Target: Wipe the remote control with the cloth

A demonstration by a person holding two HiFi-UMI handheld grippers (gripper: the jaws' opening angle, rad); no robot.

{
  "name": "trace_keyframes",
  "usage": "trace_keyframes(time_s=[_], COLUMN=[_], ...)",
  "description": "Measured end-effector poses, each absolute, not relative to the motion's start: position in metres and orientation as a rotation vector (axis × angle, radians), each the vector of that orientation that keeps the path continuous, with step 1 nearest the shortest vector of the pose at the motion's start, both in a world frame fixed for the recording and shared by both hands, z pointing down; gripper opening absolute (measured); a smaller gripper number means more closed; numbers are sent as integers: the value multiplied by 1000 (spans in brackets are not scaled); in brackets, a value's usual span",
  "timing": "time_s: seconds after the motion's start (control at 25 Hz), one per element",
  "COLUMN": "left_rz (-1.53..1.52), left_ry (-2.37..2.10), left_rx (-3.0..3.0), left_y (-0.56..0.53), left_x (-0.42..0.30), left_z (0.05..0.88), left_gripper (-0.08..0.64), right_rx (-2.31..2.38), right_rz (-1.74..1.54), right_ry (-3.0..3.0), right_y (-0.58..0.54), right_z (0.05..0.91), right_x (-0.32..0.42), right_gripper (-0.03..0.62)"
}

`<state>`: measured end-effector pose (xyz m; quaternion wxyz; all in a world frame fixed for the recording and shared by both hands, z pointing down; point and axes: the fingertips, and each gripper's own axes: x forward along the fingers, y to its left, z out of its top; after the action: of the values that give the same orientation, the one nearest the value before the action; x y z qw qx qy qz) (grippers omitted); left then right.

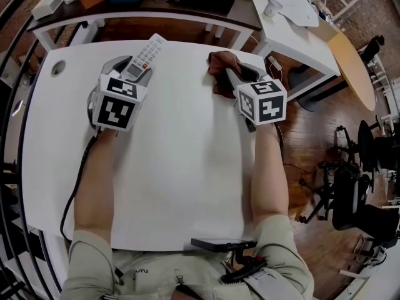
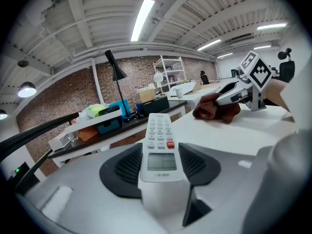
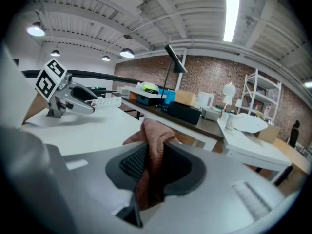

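Observation:
The white remote control (image 1: 145, 56) (image 2: 159, 145) has a small screen and a red button. My left gripper (image 1: 132, 67) (image 2: 159, 165) is shut on its lower end and holds it a little above the white table (image 1: 181, 167), its far end pointing toward the back. At the table's back right, my right gripper (image 1: 232, 74) (image 3: 153, 165) is shut on the reddish-brown cloth (image 1: 220, 67) (image 3: 152, 150), with a fold pinched between the pads. In the left gripper view the cloth (image 2: 214, 108) rests on the table under the right gripper (image 2: 229, 95). The left gripper (image 3: 83, 101) shows in the right gripper view.
A dark desk (image 1: 156, 5) with boxes and a lamp stands behind the table. A second white table (image 1: 294, 30) is at the back right. A black cable (image 1: 78, 180) runs along the left side. A dark flat device (image 1: 215, 244) lies at the table's near edge.

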<state>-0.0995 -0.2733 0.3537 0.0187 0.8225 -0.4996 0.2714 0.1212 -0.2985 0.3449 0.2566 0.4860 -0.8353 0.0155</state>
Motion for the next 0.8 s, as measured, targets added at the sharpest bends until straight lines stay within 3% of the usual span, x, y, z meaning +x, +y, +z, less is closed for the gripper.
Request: trace_keyframes(time_s=[0.8], left_rz=[481], left_ry=[-1760], left_rx=[3043], left_y=[-218], left_x=[-31], left_z=[234], left_gripper=[242], right_rx=[1618], right_rz=[-653], right_ry=[-2504], right_y=[-218], right_z=[159], right_x=[102], right_gripper=[77])
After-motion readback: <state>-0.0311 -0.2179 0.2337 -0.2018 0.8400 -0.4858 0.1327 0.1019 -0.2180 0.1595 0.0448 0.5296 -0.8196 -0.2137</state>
